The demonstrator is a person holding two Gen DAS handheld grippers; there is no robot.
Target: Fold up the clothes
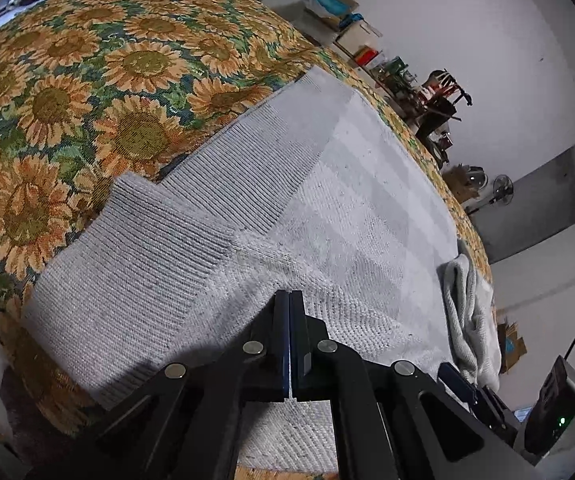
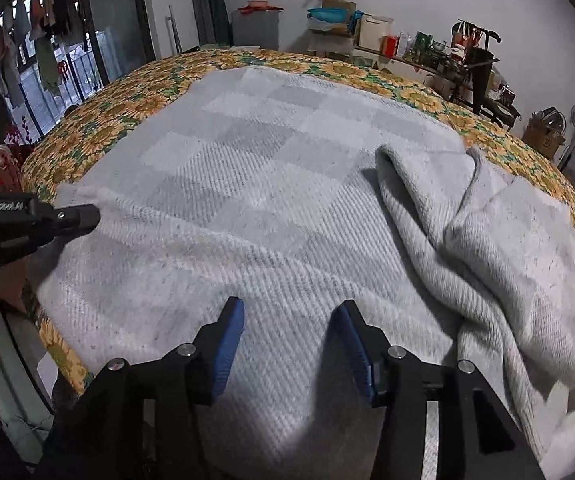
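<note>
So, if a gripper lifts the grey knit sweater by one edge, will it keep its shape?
Probably not. The grey knit sweater looks floppy: its sleeve already lies in soft folds. The thick knit may hang heavy and stretch.

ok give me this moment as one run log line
task: fold clothes | left gripper: shut, tips at grey sweater | right gripper: open, over sweater | surface: sunflower cloth

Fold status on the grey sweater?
Done: grey sweater lies spread on the sunflower cloth, one sleeve laid across its ribbed hem. In hand: left gripper is shut at the knit, grip unclear; right gripper is open above it. Left: bunched sleeve still to fold, body not yet folded.
</note>
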